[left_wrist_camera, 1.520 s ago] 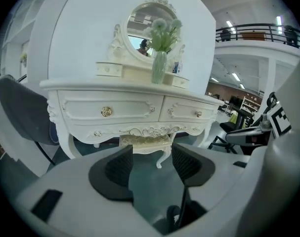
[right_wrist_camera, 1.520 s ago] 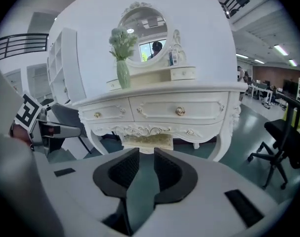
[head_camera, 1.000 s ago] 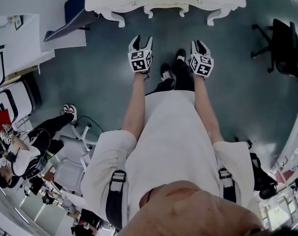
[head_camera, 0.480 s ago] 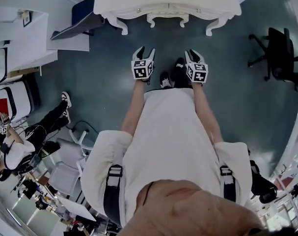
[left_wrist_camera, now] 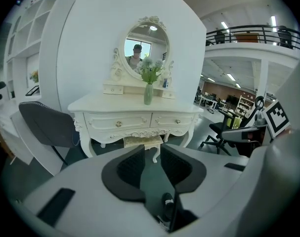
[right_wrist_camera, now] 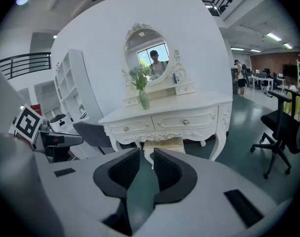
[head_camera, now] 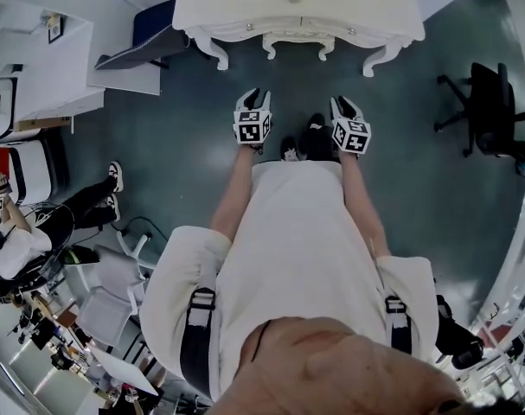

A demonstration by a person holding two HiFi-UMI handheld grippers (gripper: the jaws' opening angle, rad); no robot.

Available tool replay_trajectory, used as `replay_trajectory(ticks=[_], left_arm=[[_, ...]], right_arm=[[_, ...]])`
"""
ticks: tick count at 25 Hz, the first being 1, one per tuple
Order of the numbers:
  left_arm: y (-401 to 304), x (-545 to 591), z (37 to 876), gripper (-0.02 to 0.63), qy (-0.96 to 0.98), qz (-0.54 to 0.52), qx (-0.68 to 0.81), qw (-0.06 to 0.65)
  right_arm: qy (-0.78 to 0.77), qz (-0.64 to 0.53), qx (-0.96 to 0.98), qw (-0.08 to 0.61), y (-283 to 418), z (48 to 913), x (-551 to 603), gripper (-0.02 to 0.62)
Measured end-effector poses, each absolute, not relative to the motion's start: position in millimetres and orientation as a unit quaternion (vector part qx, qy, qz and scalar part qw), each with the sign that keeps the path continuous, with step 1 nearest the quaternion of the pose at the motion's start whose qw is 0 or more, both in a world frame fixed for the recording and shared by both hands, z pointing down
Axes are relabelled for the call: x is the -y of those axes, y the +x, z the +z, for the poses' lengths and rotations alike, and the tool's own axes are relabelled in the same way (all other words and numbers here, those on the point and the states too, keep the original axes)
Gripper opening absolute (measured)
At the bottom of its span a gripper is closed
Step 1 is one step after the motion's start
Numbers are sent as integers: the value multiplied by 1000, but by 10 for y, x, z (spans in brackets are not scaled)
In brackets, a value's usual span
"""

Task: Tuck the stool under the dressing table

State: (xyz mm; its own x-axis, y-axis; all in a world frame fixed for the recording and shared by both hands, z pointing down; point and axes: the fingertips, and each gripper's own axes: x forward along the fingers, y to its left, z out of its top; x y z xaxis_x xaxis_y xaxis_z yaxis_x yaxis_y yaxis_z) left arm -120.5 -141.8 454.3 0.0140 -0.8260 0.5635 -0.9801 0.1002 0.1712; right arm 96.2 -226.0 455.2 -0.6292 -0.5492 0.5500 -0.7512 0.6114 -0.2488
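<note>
The white dressing table (head_camera: 245,7) stands ahead of me against the wall, with an oval mirror and a vase of flowers (left_wrist_camera: 148,93) on top. The cream stool (left_wrist_camera: 142,141) sits beneath it between the legs, and the right gripper view shows the stool (right_wrist_camera: 162,143) there too. My left gripper (head_camera: 253,98) hangs in the air well short of the table; its jaws are closing with nothing between them. My right gripper (head_camera: 345,106) is level with it, jaws narrowly apart and empty. My feet show between the two grippers.
A grey chair (head_camera: 137,33) stands left of the table, beside white shelving (head_camera: 37,67). A black office chair (head_camera: 496,93) is on the right. A seated person (head_camera: 28,240) is at the far left, near white chairs (head_camera: 115,292).
The left gripper's jaws have narrowed. Both grippers sit slightly lower in the head view, and more of the tabletop shows. The seated person's legs have shifted.
</note>
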Motion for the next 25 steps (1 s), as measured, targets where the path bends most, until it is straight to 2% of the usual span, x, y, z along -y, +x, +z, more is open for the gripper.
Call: replay_trajectory(ticks=[3, 8, 14, 25], left_arm=[[-1249, 1386, 4536, 58, 649, 141, 696, 273], [-1290, 1338, 4536, 17, 647, 137, 700, 271], [-1316, 1274, 4542, 15, 641, 120, 701, 289], [-1276, 1286, 4595, 15, 645, 119, 694, 297]], right_arm=[[371, 237, 871, 220, 955, 4594, 2208, 103], [368, 235, 871, 224, 931, 4633, 2175, 75], [353, 222, 878, 233, 845, 4605, 2132, 49], [358, 234, 874, 232, 925, 4671, 2094, 46]])
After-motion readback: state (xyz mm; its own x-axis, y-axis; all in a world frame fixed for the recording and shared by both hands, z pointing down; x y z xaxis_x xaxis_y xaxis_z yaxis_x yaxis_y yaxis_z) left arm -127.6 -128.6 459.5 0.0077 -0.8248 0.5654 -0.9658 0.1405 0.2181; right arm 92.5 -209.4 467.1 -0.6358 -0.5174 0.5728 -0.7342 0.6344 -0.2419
